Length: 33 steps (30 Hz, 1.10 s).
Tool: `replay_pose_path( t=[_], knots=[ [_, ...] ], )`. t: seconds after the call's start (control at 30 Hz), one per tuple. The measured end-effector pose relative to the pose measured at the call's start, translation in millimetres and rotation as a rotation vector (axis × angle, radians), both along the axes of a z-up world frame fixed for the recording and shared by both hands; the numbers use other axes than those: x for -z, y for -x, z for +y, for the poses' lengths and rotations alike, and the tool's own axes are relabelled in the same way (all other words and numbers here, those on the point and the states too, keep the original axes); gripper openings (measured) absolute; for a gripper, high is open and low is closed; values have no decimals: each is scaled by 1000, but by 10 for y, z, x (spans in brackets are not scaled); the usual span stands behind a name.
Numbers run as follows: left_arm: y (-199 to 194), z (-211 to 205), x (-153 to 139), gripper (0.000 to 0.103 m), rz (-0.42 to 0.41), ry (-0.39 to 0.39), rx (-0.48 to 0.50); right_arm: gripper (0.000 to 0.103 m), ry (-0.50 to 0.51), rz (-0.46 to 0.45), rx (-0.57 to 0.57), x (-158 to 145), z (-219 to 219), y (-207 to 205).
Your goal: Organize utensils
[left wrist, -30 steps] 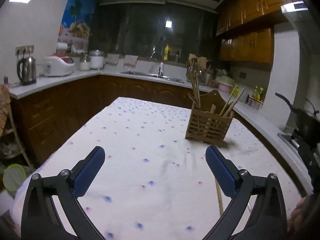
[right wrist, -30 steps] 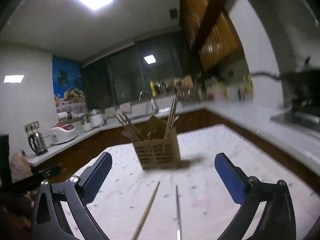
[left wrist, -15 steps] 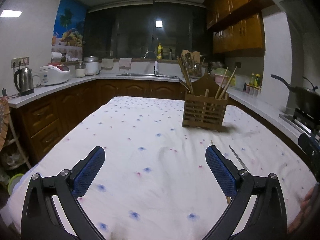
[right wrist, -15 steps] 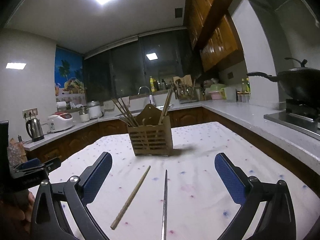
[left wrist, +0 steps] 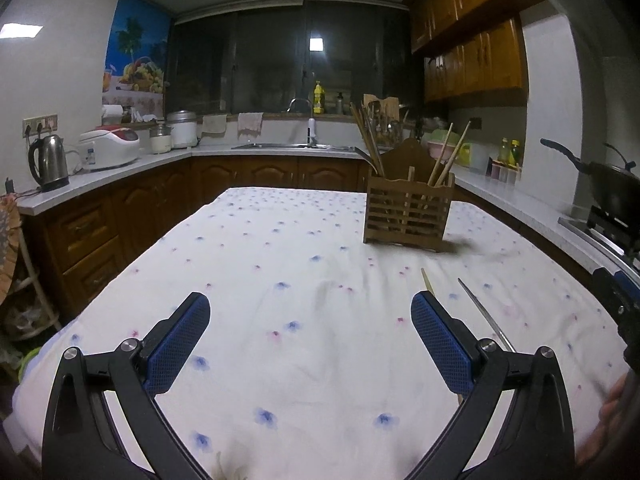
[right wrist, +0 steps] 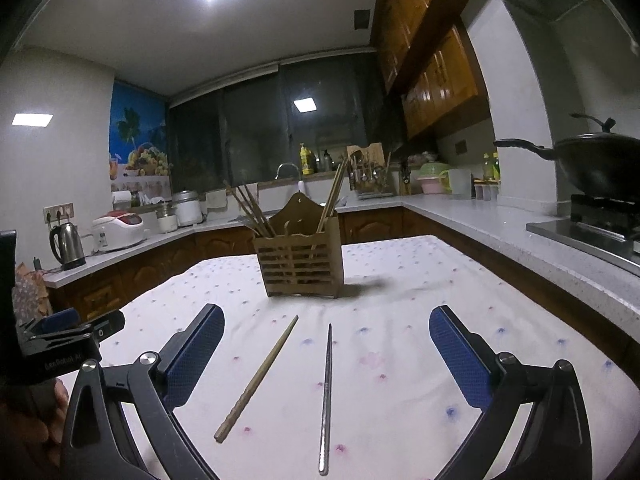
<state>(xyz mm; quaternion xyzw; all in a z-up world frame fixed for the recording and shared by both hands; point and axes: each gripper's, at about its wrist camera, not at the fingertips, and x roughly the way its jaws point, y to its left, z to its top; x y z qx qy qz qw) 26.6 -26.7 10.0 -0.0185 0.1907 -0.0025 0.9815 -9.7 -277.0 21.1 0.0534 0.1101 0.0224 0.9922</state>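
Note:
A slatted wooden utensil holder (right wrist: 300, 258) stands on the table and holds several chopsticks in two compartments; it also shows in the left wrist view (left wrist: 408, 212). A wooden chopstick (right wrist: 258, 378) and a metal chopstick (right wrist: 326, 398) lie on the cloth in front of it, side by side. My right gripper (right wrist: 326, 344) is open and empty, low over the table, with both chopsticks between its fingers. My left gripper (left wrist: 310, 332) is open and empty; the wooden chopstick (left wrist: 427, 280) and the metal chopstick (left wrist: 486, 316) lie beside its right finger.
The table (left wrist: 280, 248) has a white cloth with small blue and pink flowers. Wooden cabinets and a counter with a kettle (left wrist: 48, 162), a rice cooker (left wrist: 110, 148) and a sink surround it. A black wok (right wrist: 600, 160) sits on the stove at right.
Both grippers have moved back and lowered toward the table's near end, so the holder looks farther away. Both chopsticks now lie fully in the right wrist view. Both grippers stay open.

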Motion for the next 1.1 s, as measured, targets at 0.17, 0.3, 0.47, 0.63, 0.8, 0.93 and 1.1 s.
replay_pose_path(
  t=[0.17, 0.3, 0.47, 0.63, 0.8, 0.93, 1.1],
  knots=[
    [11, -34, 35, 103, 4, -18, -2, 103, -1, 9, 3, 31, 1, -9],
    [10, -22, 50, 103, 9, -16, -4, 103, 1, 11, 10, 39, -7, -10],
    [24, -25, 44, 103, -3, -25, -5, 103, 6, 6, 8, 46, -9, -9],
    [52, -49, 31, 103, -22, -39, -4, 103, 22, -6, 4, 74, 5, 3],
    [73, -58, 24, 103, -32, -41, -4, 103, 28, -13, -2, 73, 46, 14],
    [81, -57, 15, 103, -37, -38, -8, 103, 34, -23, -6, 73, 65, 16],
    [76, -57, -6, 103, -40, -35, -10, 103, 31, -22, -10, 78, 79, 12]
  ],
)
